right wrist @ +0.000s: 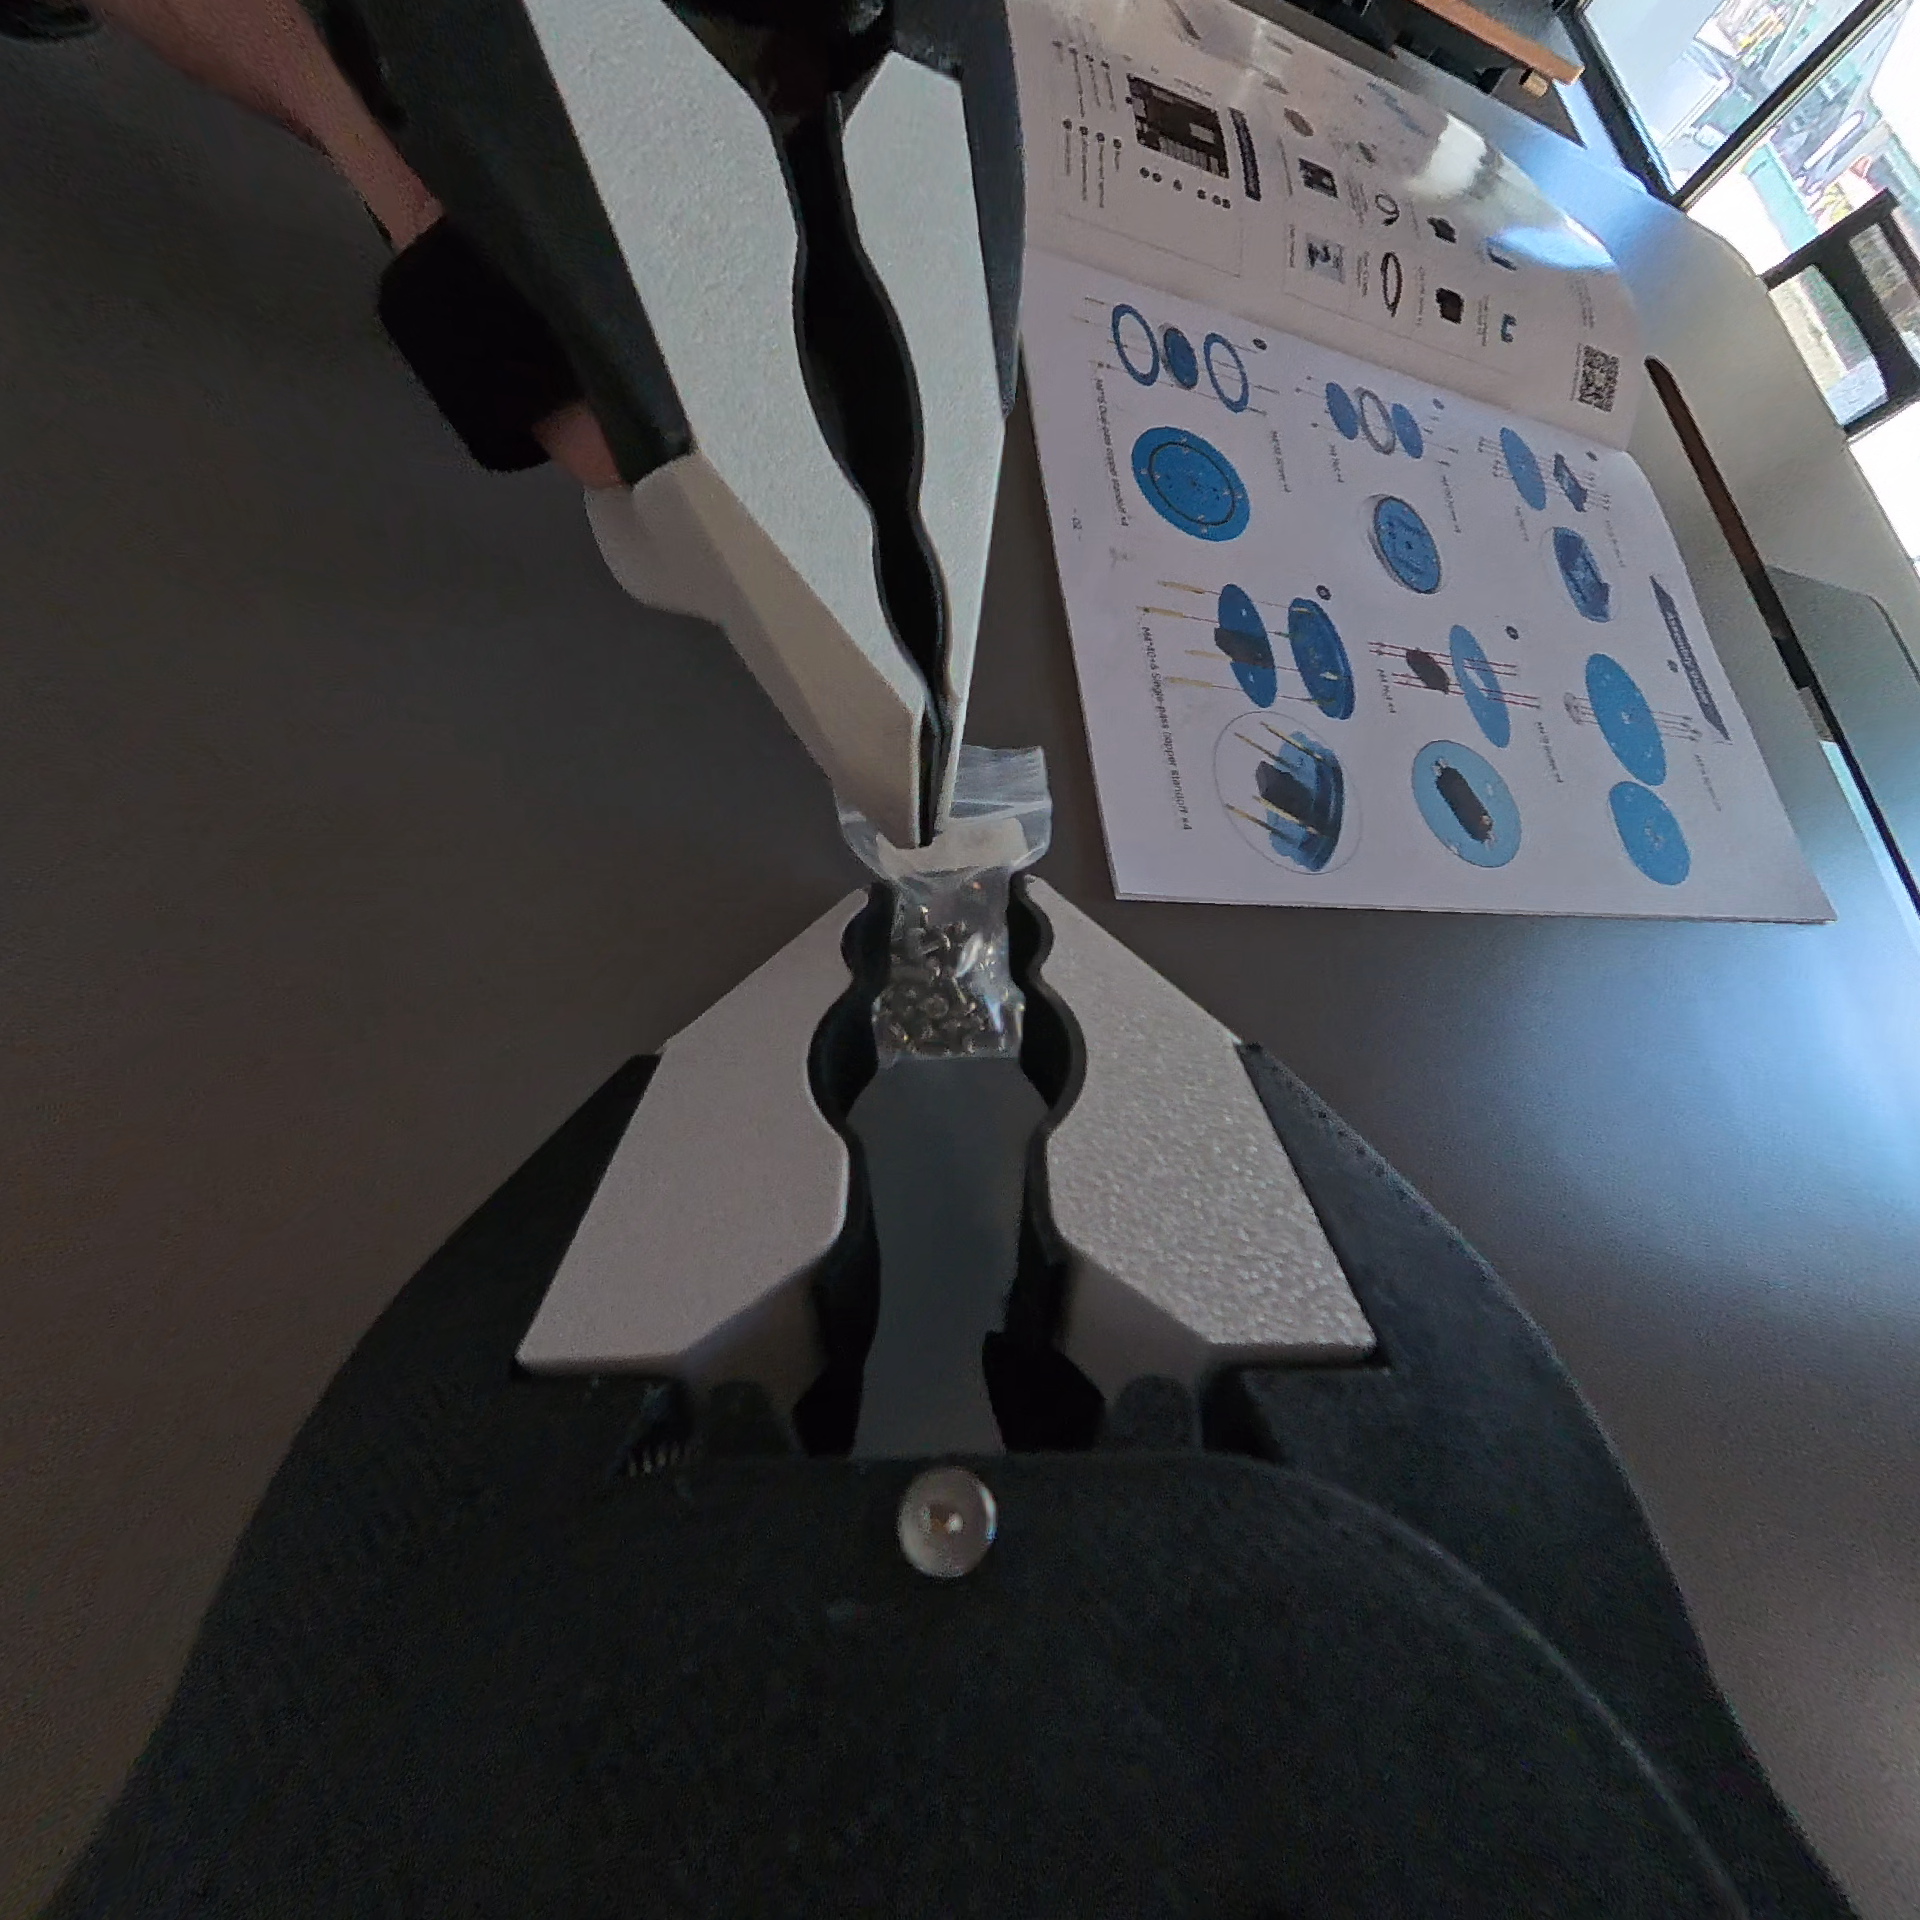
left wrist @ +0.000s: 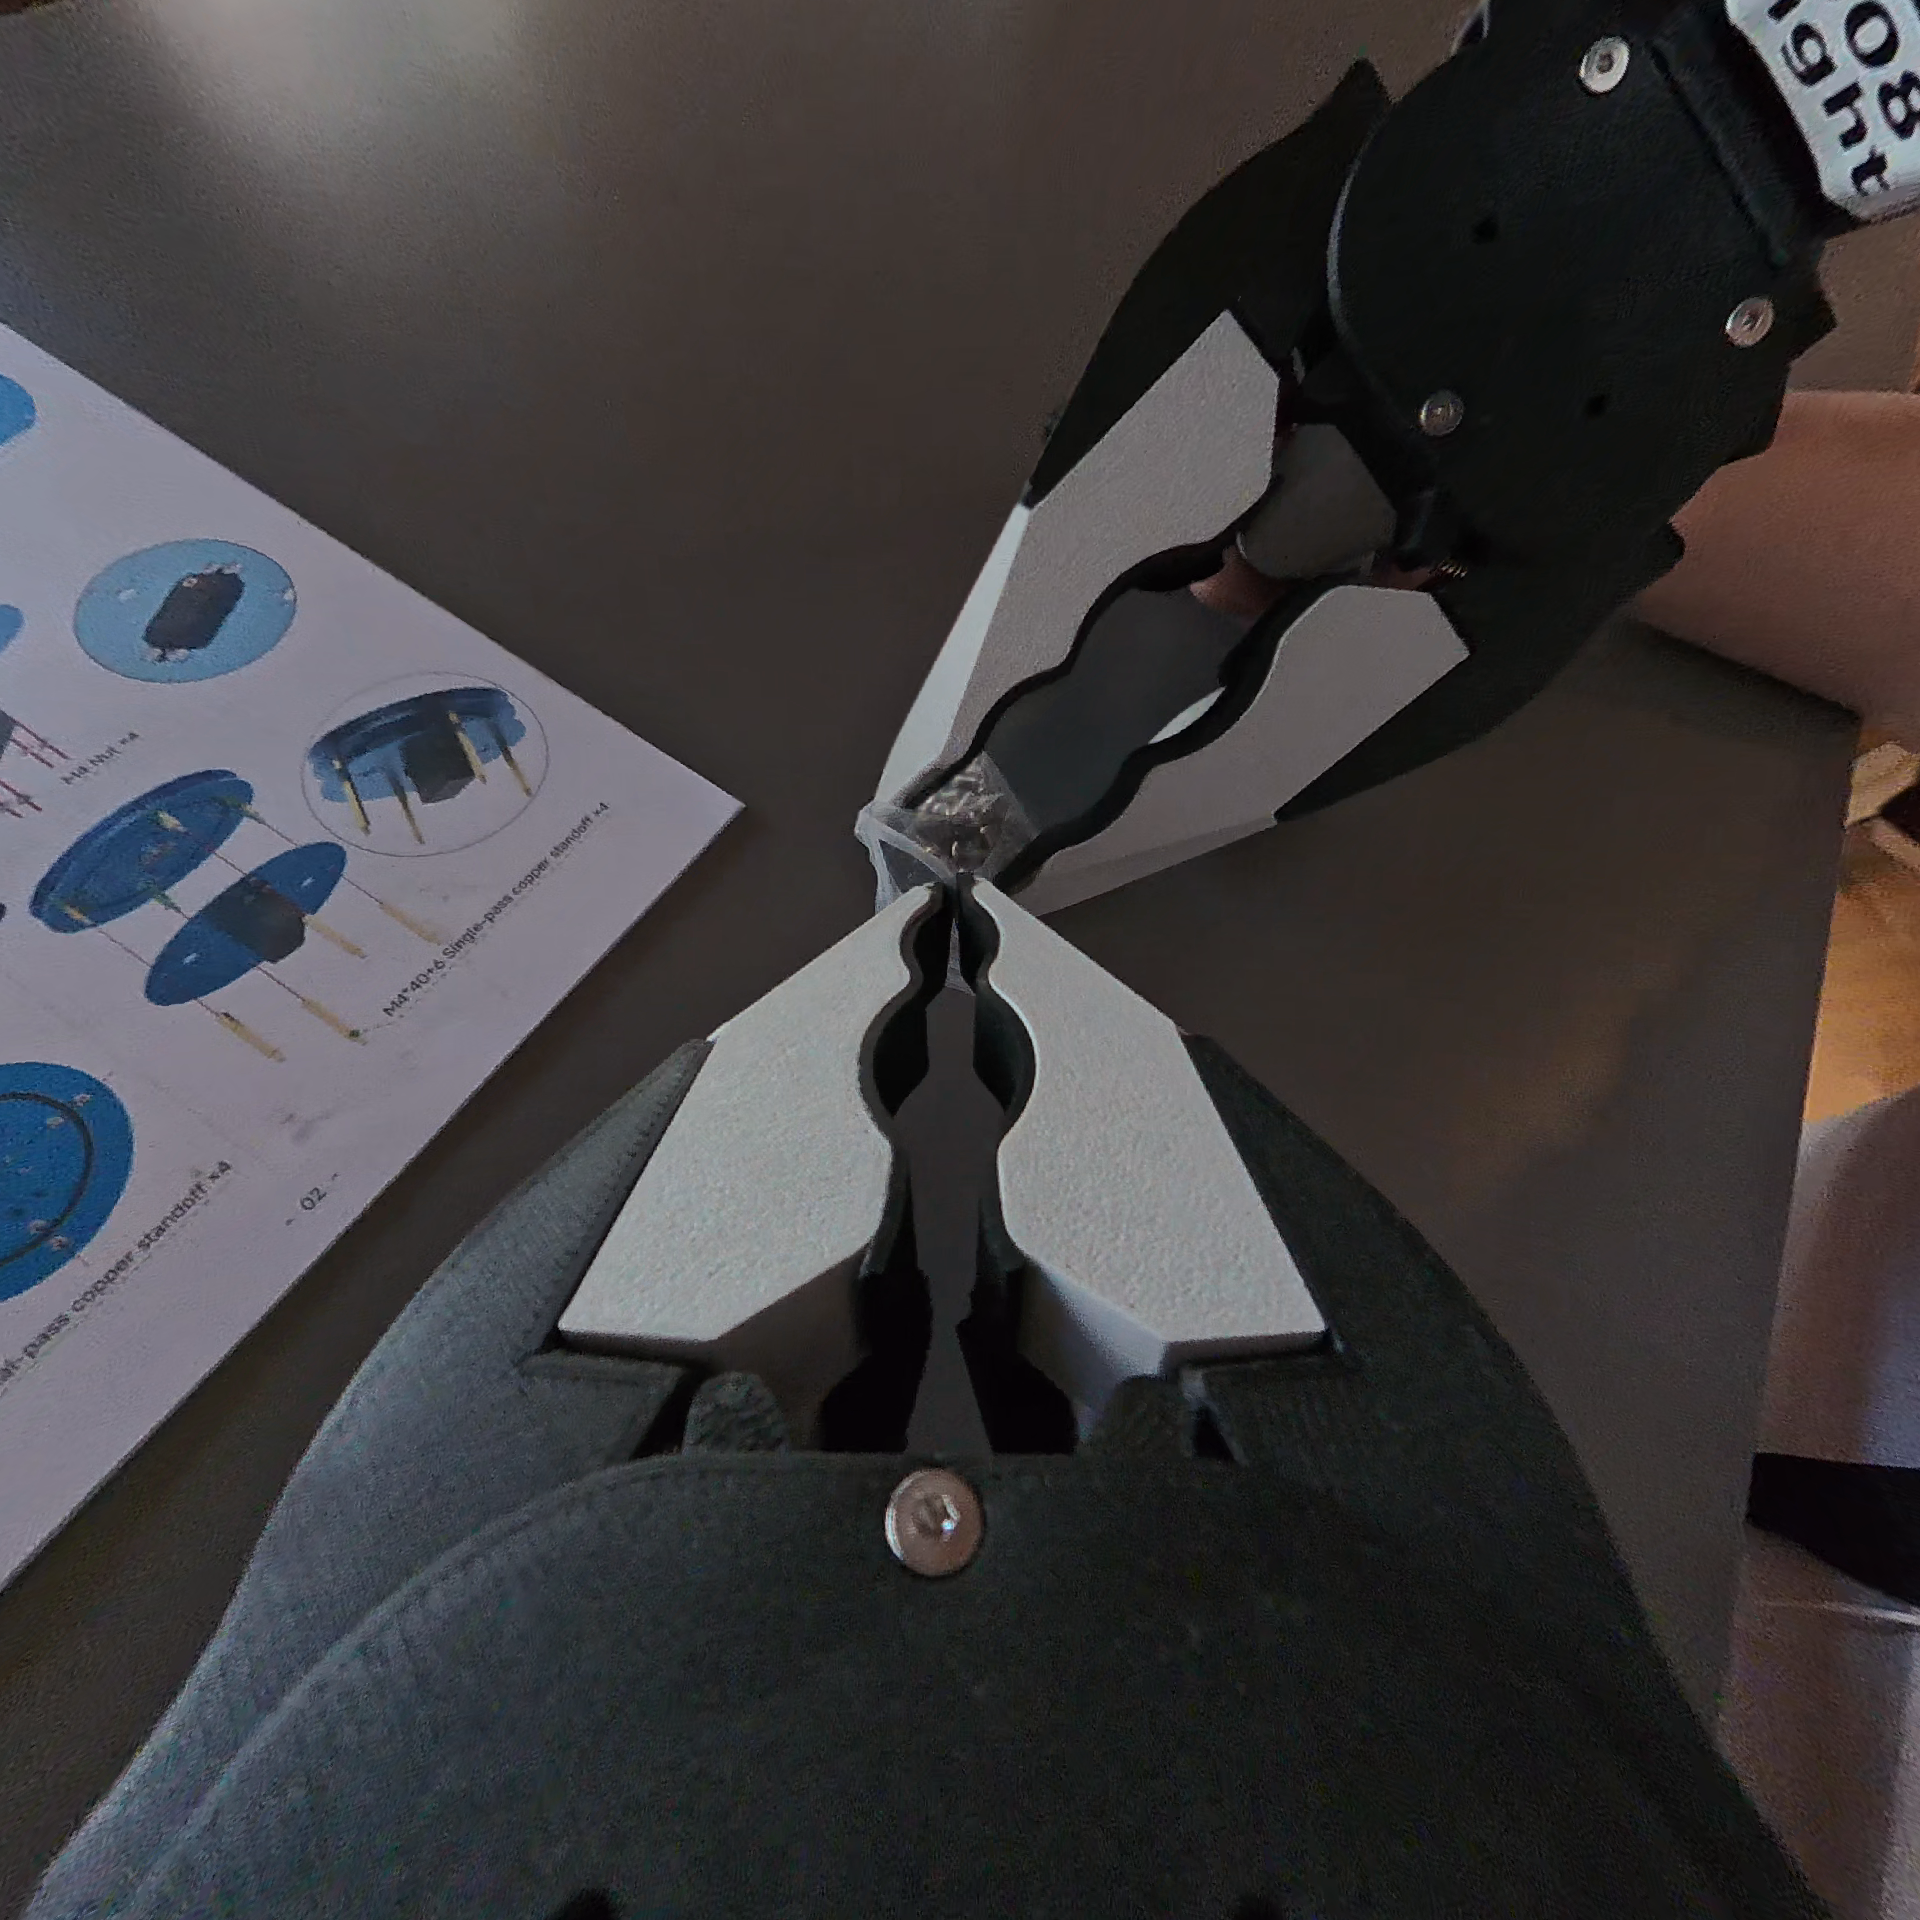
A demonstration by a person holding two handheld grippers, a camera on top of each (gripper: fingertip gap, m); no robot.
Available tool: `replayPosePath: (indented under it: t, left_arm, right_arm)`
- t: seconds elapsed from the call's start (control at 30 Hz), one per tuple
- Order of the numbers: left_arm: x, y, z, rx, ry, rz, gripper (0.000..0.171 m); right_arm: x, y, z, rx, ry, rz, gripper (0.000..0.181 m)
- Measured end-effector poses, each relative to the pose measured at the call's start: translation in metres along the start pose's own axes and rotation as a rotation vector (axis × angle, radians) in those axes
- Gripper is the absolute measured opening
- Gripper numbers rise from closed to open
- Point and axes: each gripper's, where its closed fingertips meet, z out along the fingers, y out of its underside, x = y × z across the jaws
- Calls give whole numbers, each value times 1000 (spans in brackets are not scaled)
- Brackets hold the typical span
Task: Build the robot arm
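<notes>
A small clear plastic bag of metal screws [right wrist: 940, 987] hangs above the dark table [left wrist: 623, 312], held between both grippers. My right gripper [right wrist: 940, 906] is shut on the bag's screw-filled lower part, with the screws showing between its white fingers [right wrist: 1132, 1091]. My left gripper [left wrist: 954, 902] is shut on the bag's flat upper edge. In the right wrist view the left gripper [right wrist: 928, 828] comes down from the top. In the left wrist view the right gripper [left wrist: 954, 854] reaches in from the upper right, and the bag [left wrist: 961, 831] shows at its tips.
An open instruction booklet [left wrist: 260, 831] with blue part drawings lies on the table, also seen in the right wrist view [right wrist: 1403, 623]. A person's hand [right wrist: 405, 208] holds the left gripper. The table's edge [left wrist: 1839, 831] runs along the right. Windows [right wrist: 1766, 104] are behind. Only a small space, under 4 cm, lies between the two pairs of fingers.
</notes>
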Motion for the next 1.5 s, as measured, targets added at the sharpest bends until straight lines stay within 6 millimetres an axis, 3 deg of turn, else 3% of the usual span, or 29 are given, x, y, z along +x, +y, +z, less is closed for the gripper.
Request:
replayPosePath:
  t: [0.13,0.2,0.3,0.4,0.83,0.87,0.93,1.1,1.27,1.5]
  left_arm:
    - [9,-10,-4,46,170,-180,0]
    - [8,-11,-5,57,212,-245,0]
    - [8,-12,-4,67,229,-274,0]
    - [12,-14,-4,73,254,-281,0]
    - [12,-14,-4,53,258,-190,1]
    - [11,-13,-5,45,257,-191,10]
    - [9,-14,-9,42,265,-184,24]
    - [-20,-10,-27,42,202,-98,23]
    - [-42,-7,-36,65,156,-63,21]
    - [-42,-5,-42,103,146,-78,19]
  right_arm:
    - [1,-8,-5,59,24,-3,51]
    - [0,-13,-5,73,39,-1,57]
    - [-2,-14,-1,54,57,0,54]
    - [-1,-9,3,11,76,-2,37]
    - [-6,-3,3,-25,-8,81,22]
    - [-5,1,3,-48,-7,77,22]
    - [0,7,-3,-85,7,58,21]
    - [31,37,-24,-238,35,33,20]
    - [75,70,-43,-386,71,6,20]
    - [97,88,-50,-490,88,-112,19]
